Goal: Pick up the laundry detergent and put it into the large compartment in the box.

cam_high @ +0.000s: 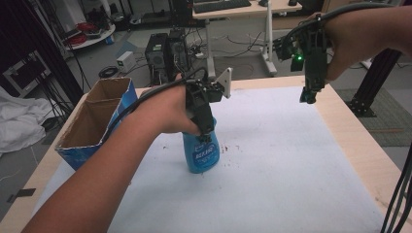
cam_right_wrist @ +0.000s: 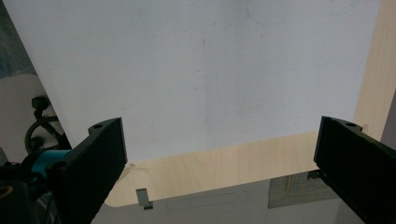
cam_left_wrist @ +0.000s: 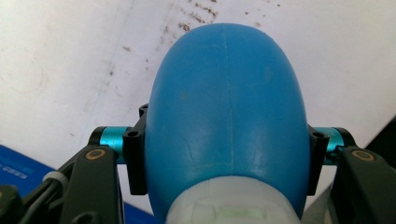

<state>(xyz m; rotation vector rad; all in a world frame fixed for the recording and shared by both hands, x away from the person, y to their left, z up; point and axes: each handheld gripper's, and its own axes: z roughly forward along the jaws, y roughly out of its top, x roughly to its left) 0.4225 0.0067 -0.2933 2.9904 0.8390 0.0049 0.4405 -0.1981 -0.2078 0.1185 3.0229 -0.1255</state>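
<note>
The left tongs (cam_high: 206, 131) point straight down and are clamped from above around the shoulders of a blue plastic bottle with a rounded body and a pale cap (cam_high: 200, 153). In the left gripper view the two black jaws press on either side of the bottle (cam_left_wrist: 226, 107), one at 9 o'clock and one at 3 o'clock, with the pale cap nearest the camera at 6 o'clock. The bottle stands upright, its long axis vertical, on the white sheet covering the wooden table (cam_high: 291, 170), near the middle of the table. Small dark crumbs (cam_high: 228, 148) lie scattered just beside its base.

From the bottle, an open brown cardboard box with blue printed sides (cam_high: 92, 121) stands at about 9 o'clock, on the table's left edge. It is the closest container, so I judge any carry would go leftward, and the left hand already has the bottle.

The right tongs (cam_high: 308, 99) hang in the air at about 2 o'clock from the bottle, well apart from it, jaws wide open and holding nothing.
</note>
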